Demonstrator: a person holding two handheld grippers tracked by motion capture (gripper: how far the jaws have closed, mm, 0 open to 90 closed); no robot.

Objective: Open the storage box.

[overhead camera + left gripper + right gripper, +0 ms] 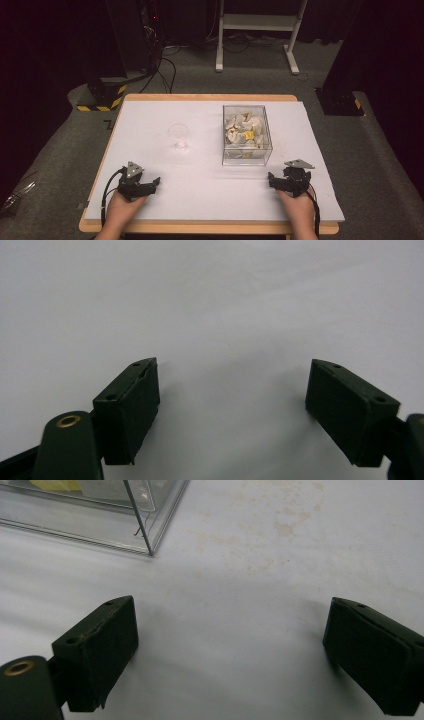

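Both tools resting released at lower frame: left tool (156, 181), right tool (270, 178). Right tool sitting nearest clear box (246, 135); approaching squarely, avoiding wall contact, advisable.

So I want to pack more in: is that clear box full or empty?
Partly full: the clear box holds pale pieces piled to roughly mid-height.

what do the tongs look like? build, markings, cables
Left tongs and right tongs: matte black, each topped by a grey three-cornered plate with dark dots. Two blocky jaws with screw holes; a brass-ringed hole in the linkage. Black cables trail back along the forearms. No sleeves in view.
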